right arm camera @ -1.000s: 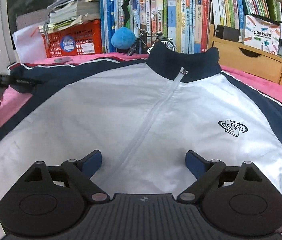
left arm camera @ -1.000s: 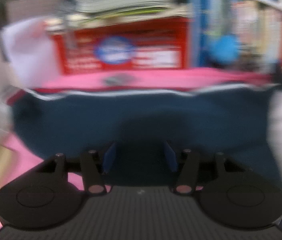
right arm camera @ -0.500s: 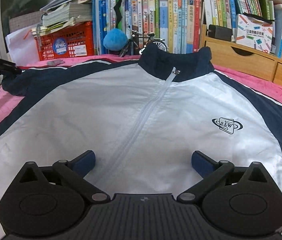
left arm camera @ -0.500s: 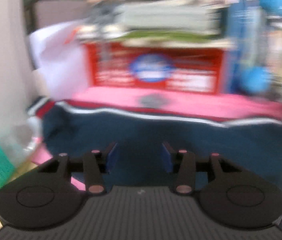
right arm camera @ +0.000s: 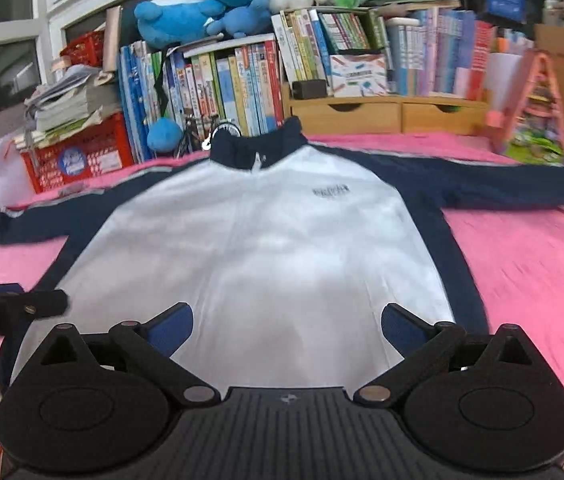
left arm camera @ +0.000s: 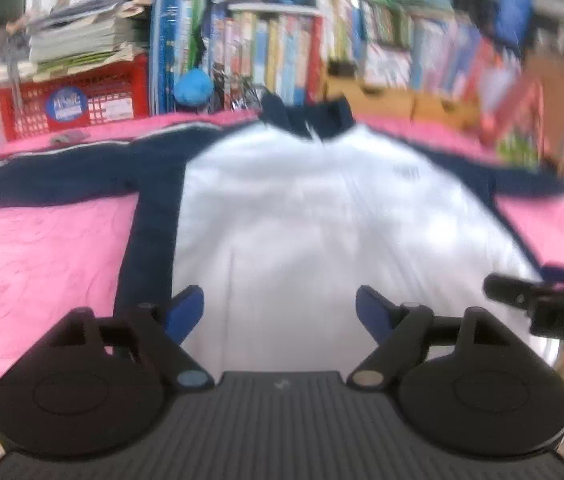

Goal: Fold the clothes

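My jacket [right arm camera: 265,256] lay flat, front up, on the pink cover [right arm camera: 530,280], collar at the far edge by the row of books [right arm camera: 241,80], both dark sleeves stretched out to the left and right. Bare pink showed on either side of the body, below each sleeve, wide open on the right and narrower on the left, where the red crate [right arm camera: 77,156] stood at the far corner.

My right tool [right arm camera: 286,330] hung over the near hem, its blue pads wide apart with nothing between them. My left tool [left arm camera: 279,310] was opening over the near left part of the hem, nothing pinched in it.

A second ago my left tool was out at the far left sleeve, its pads close together over the dark cloth; since then it had come back to the hem, and both views had pulled back from the jacket.
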A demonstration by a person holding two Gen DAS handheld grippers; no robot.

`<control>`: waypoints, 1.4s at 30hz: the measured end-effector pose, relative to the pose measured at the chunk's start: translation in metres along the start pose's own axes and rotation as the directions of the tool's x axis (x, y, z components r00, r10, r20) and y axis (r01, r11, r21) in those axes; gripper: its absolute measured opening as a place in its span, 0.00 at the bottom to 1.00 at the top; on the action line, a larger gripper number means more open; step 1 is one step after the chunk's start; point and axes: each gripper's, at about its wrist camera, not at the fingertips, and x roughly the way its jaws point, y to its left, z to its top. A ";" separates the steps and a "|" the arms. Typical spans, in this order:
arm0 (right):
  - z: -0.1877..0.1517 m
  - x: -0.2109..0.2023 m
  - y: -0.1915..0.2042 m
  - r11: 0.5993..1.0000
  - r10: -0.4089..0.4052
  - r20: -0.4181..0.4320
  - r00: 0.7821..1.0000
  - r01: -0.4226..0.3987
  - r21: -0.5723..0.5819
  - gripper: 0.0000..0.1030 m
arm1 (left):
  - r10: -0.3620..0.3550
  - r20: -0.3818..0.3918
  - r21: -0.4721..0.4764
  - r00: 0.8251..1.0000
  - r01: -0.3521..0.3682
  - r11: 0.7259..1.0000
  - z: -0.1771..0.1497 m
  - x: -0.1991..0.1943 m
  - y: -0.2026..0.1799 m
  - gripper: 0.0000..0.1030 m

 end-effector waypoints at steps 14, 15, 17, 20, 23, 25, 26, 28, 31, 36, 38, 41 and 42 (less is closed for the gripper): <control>-0.042 -0.007 0.007 0.994 -0.097 -0.125 0.987 0.092 -0.051 0.98 | 0.047 -0.139 -0.052 0.989 -0.055 0.997 -0.030 0.010 -0.010 0.83; -0.042 -0.006 0.006 0.994 -0.100 -0.131 0.986 0.094 -0.050 0.98 | 0.048 -0.139 -0.050 0.989 -0.056 0.997 -0.030 0.010 -0.010 0.83; -0.043 -0.005 0.005 0.994 -0.105 -0.141 0.985 0.098 -0.050 0.98 | 0.050 -0.140 -0.042 0.989 -0.056 0.998 -0.031 0.009 -0.013 0.83; -0.044 -0.004 0.005 0.993 -0.103 -0.150 0.983 0.095 -0.064 0.98 | 0.051 -0.144 -0.029 0.988 -0.056 0.998 -0.033 0.010 -0.017 0.84; -0.044 -0.002 0.009 0.991 -0.112 -0.178 0.978 0.096 -0.095 0.96 | 0.053 -0.148 -0.015 0.988 -0.056 0.998 -0.034 0.010 -0.020 0.84; -0.047 -0.001 0.013 0.986 -0.126 -0.210 0.970 0.099 -0.132 0.91 | 0.059 -0.147 -0.008 0.987 -0.061 0.998 -0.036 0.009 -0.022 0.84; -0.049 0.000 0.015 0.983 -0.133 -0.223 0.966 0.101 -0.151 0.91 | 0.062 -0.146 -0.001 0.987 -0.063 0.998 -0.037 0.008 -0.024 0.84; -0.051 -0.001 0.014 0.982 -0.138 -0.231 0.963 0.102 -0.160 0.91 | 0.065 -0.145 0.020 0.987 -0.063 0.998 -0.041 0.005 -0.028 0.84; -0.052 -0.004 0.012 0.982 -0.139 -0.232 0.963 0.103 -0.158 0.91 | 0.062 -0.146 0.046 0.987 -0.056 0.997 -0.043 0.003 -0.034 0.84; -0.052 -0.005 0.012 0.981 -0.139 -0.228 0.964 0.103 -0.162 0.91 | 0.062 -0.148 0.051 0.987 -0.055 0.997 -0.044 0.004 -0.035 0.84; -0.052 -0.005 0.011 0.981 -0.138 -0.228 0.964 0.102 -0.164 0.91 | 0.062 -0.150 0.051 0.987 -0.055 0.997 -0.044 0.005 -0.036 0.84; -0.052 -0.005 0.011 0.981 -0.138 -0.228 0.964 0.101 -0.166 0.91 | 0.062 -0.152 0.052 0.987 -0.054 0.997 -0.044 0.006 -0.036 0.84; -0.052 -0.005 0.011 0.981 -0.137 -0.229 0.964 0.100 -0.166 0.91 | 0.062 -0.152 0.053 0.986 -0.054 0.997 -0.044 0.006 -0.036 0.84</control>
